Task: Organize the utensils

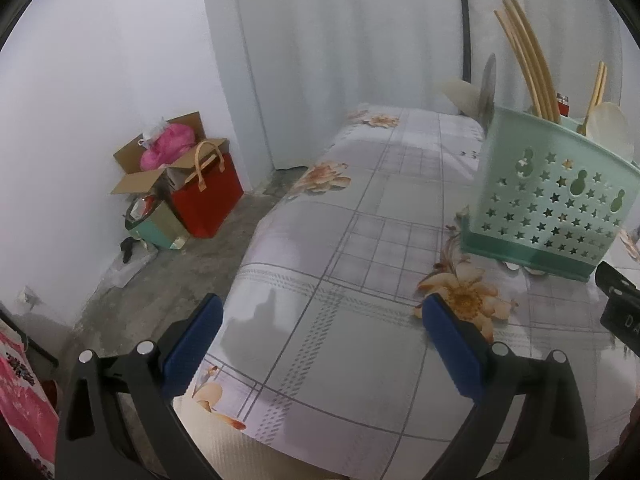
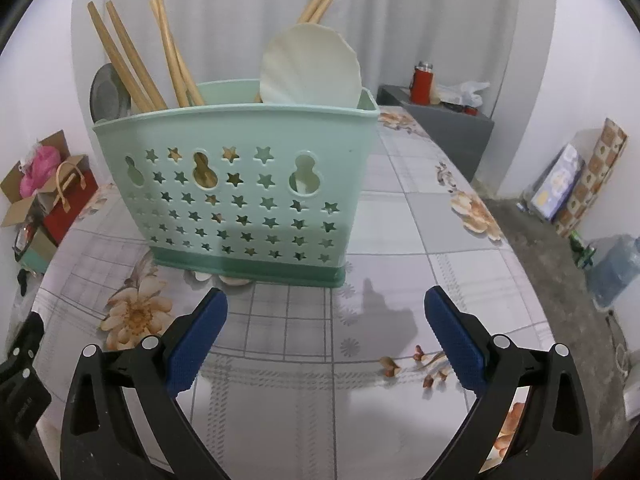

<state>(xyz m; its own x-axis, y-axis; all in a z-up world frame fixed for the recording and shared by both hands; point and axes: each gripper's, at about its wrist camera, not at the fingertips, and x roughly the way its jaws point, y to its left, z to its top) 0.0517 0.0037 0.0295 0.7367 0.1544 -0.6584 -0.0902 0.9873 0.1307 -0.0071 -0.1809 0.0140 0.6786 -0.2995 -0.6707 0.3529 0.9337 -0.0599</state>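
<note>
A mint-green utensil holder (image 2: 244, 184) with star-shaped holes stands upright on the flowered tablecloth (image 2: 380, 208). Inside it are several wooden chopsticks (image 2: 132, 60), a white plastic spoon (image 2: 310, 66) and a metal spoon (image 2: 106, 94). My right gripper (image 2: 326, 312) hangs open just in front of the holder, nothing between its blue pads. In the left wrist view the holder (image 1: 552, 196) stands at the right, with chopsticks (image 1: 528, 64) and a gold fork (image 1: 596, 92) sticking up. My left gripper (image 1: 322, 316) is open and empty over the table's left part.
On the floor at the left stand a cardboard box (image 1: 160, 156) with pink stuffing and a red bag (image 1: 208, 192). A red flask (image 2: 422, 84) sits on a grey cabinet (image 2: 448, 120) behind the table. A water bottle (image 2: 612, 268) and leaning boards (image 2: 580, 180) stand at the right.
</note>
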